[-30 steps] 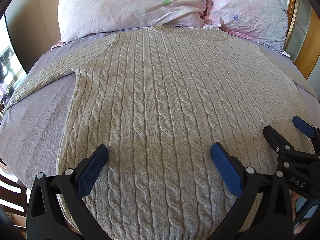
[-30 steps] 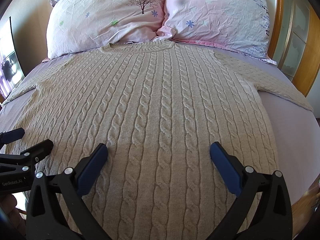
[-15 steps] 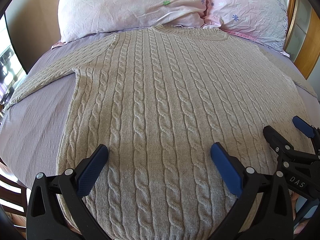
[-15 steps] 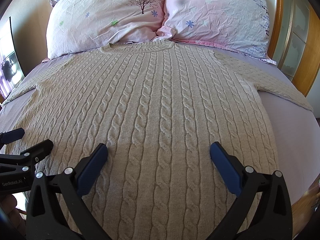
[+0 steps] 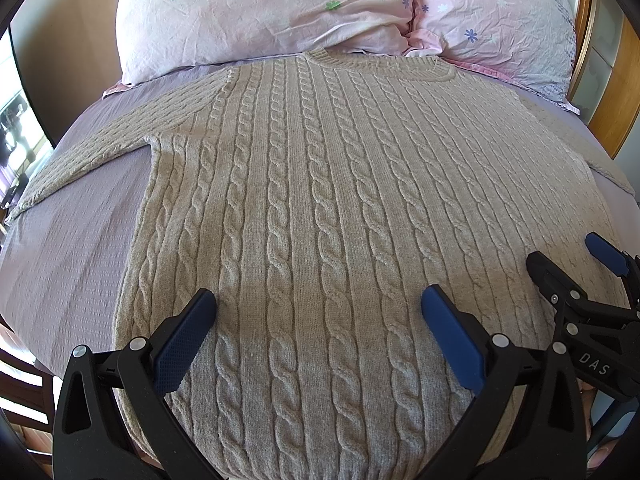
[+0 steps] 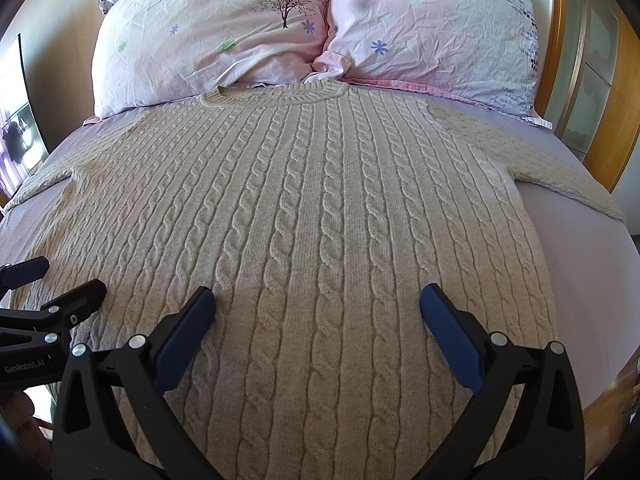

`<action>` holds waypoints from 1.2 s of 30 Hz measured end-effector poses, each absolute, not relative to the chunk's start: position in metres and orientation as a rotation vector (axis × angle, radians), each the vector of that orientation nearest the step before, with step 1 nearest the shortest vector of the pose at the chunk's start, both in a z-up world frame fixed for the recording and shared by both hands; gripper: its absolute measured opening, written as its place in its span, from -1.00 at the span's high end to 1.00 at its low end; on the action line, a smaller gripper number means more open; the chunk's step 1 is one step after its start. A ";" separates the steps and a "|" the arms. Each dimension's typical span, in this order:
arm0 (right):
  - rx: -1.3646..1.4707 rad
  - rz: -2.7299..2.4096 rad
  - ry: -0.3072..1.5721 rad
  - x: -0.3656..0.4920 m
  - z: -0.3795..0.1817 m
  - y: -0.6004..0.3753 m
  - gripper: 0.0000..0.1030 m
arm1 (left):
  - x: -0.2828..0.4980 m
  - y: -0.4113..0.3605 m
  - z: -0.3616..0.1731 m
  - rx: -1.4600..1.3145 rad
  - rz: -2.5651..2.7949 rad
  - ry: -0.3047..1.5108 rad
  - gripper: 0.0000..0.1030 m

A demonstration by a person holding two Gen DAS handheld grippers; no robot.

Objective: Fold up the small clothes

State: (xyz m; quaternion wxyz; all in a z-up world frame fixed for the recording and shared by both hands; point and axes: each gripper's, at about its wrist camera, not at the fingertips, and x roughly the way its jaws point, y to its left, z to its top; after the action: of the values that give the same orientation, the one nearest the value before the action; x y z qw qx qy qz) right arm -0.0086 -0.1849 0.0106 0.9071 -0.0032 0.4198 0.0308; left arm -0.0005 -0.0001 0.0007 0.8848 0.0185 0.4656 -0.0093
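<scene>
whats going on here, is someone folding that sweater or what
A person holds a hand-held gripper in each hand over a beige cable-knit sweater spread flat, face up, on a bed, collar toward two pink pillows. The left hand-held gripper and right hand-held gripper are both open near the hem, gripping nothing. No fold is made yet; both sleeves lie spread out.

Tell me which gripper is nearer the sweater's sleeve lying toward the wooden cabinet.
Right. The right gripper hovers over the hem on that sleeve's side; the left gripper is farther across the sweater.
</scene>
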 end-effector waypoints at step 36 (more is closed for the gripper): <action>1.215 -0.437 0.570 0.056 -0.030 -0.668 0.86 | 0.003 0.077 0.033 -0.161 -0.046 0.727 -0.97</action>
State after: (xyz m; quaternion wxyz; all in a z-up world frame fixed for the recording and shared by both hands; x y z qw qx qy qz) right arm 0.0563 -0.6676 -0.0300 0.7611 0.5584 0.2619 -0.2009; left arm 0.0028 0.0773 0.0328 0.9313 -0.0784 0.3550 -0.0226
